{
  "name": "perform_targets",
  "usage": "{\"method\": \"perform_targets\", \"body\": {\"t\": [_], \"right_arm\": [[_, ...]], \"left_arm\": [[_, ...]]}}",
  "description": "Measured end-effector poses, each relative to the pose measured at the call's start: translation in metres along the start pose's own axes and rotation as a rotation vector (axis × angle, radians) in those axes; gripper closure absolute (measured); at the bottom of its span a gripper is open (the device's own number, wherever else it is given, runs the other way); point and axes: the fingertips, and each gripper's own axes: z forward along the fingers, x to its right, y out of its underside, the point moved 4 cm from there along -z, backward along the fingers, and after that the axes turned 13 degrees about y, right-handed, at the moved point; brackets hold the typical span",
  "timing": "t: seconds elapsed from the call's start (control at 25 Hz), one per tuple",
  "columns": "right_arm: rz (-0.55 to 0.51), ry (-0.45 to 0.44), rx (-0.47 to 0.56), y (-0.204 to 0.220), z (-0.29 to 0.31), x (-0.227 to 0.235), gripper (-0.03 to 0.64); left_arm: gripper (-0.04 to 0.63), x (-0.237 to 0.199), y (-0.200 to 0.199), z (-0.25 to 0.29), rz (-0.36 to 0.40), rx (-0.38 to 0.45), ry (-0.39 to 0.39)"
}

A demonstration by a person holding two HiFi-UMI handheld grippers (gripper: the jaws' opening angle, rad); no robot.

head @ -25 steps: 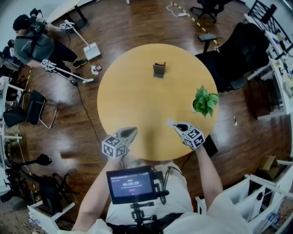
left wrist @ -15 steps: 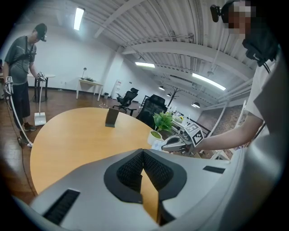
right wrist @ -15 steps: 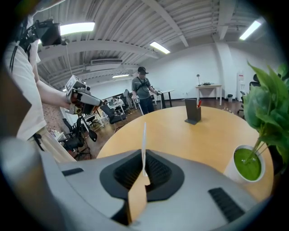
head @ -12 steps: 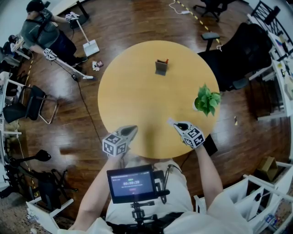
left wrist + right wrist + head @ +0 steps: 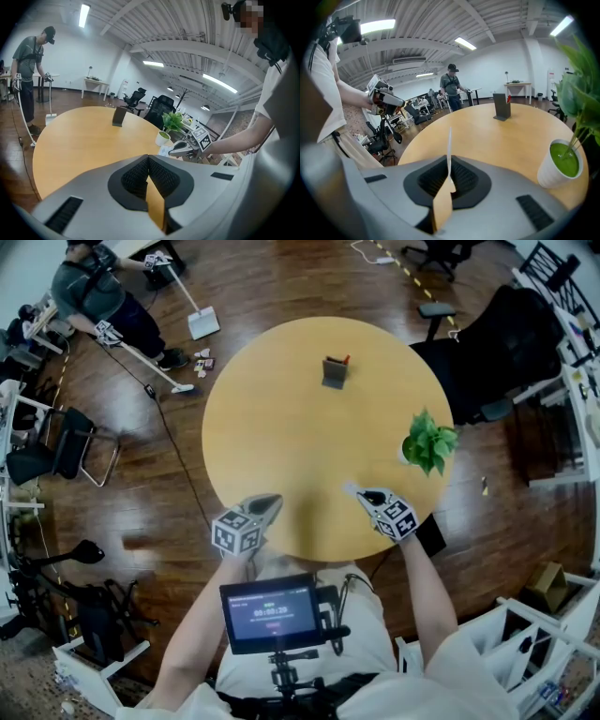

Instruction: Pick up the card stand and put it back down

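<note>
The dark card stand [image 5: 334,372] stands upright on the far part of the round wooden table [image 5: 281,427], with a small red thing at its top. Both grippers hover over the near table edge, far from the stand. My left gripper [image 5: 265,507] is shut with nothing in it; its pads [image 5: 140,176] meet at the tips. My right gripper [image 5: 359,495] is shut on a thin white card [image 5: 449,145] that stands edge-on out of the jaws. The stand also shows in the left gripper view [image 5: 119,116] and in the right gripper view [image 5: 502,107].
A small green plant in a white pot [image 5: 427,444] stands at the table's right edge, close to my right gripper. A black office chair [image 5: 497,343] is behind the table on the right. A person [image 5: 94,287] works with long-handled tools at the far left.
Both grippers stay where they were and stay shut. The head view has tipped slightly, so the table sits higher in the frame. The person at the far left has moved further away.
</note>
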Motion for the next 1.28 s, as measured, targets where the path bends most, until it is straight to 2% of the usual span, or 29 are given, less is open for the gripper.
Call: {"method": "perform_targets", "body": {"t": [0.48, 1.28], "right_arm": [[0.010, 0.001, -0.041, 0.014, 0.016, 0.007, 0.586], [0.012, -0.020, -0.115, 0.040, 0.045, 0.017, 0.586]], "left_arm": [[0.595, -0.012, 0.016, 0.006, -0.025, -0.040, -0.010], [0.595, -0.021, 0.023, 0.002, -0.053, -0.062, -0.025]]}}
